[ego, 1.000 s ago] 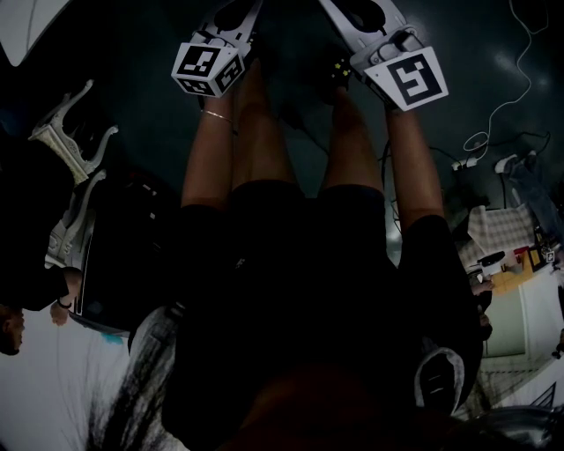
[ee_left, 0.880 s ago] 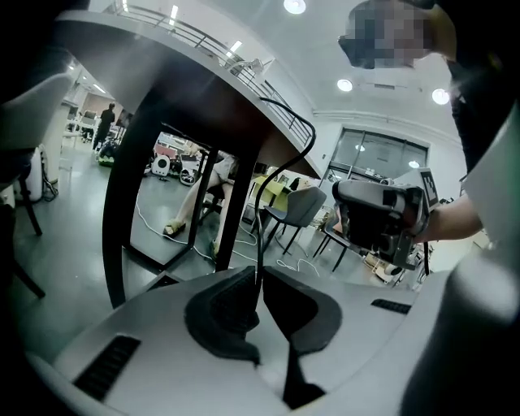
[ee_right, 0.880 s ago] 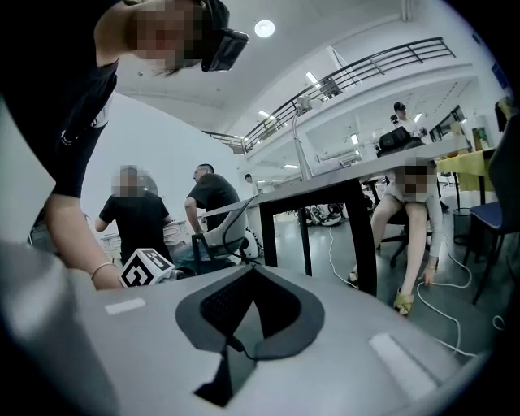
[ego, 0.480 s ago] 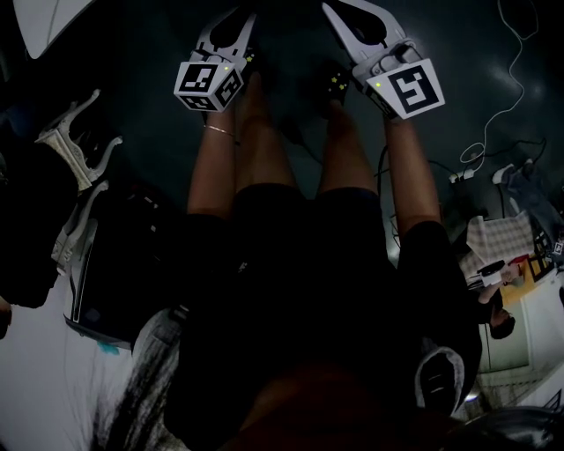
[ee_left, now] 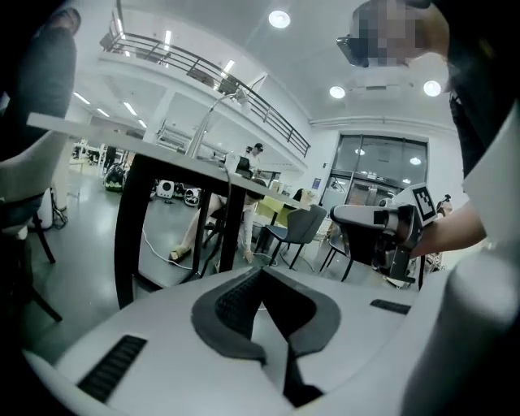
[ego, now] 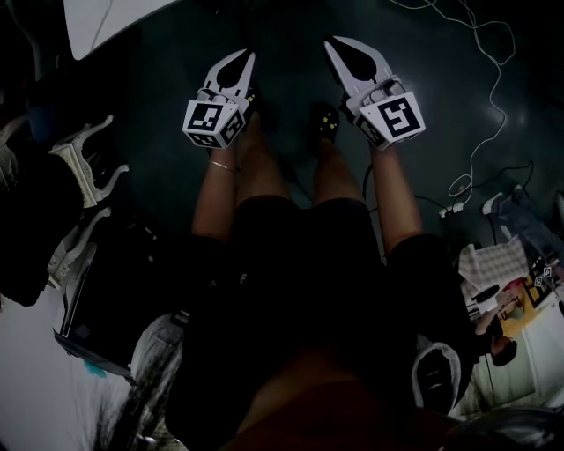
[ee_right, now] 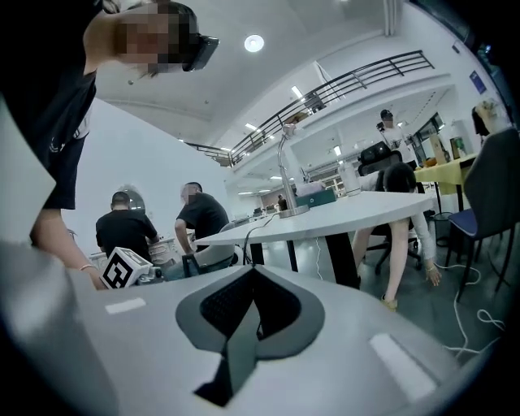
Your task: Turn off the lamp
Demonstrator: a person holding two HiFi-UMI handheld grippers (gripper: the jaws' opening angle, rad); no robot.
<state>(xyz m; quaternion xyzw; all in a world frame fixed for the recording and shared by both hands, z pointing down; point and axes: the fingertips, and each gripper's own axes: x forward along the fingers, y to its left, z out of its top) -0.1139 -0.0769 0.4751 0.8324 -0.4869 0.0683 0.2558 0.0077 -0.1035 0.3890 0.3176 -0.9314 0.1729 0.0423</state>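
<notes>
Two grippers, left [ego: 245, 58] and right [ego: 335, 44], are both clenched and empty. One lamp [ee_right: 297, 210] stands on one white table [ee_right: 366, 213]. The hall has a dark, glossy floor [ego: 159, 79].

Two grippers show: the left gripper [ego: 245, 56] and the right gripper [ego: 331, 42], with one marker cube [ego: 214, 122] on each. There is one lamp [ee_right: 292, 210] on one white table [ee_right: 341, 215]. Three people [ee_right: 203, 218] sit nearby, two in black shirts and one at the table. The left gripper view shows three round ceiling lights [ee_left: 279, 18].

The lamp [ee_right: 282, 172] stands on the table [ee_right: 367, 213] ahead of the right gripper [ego: 336, 45], left gripper [ego: 244, 58] alongside.
</notes>
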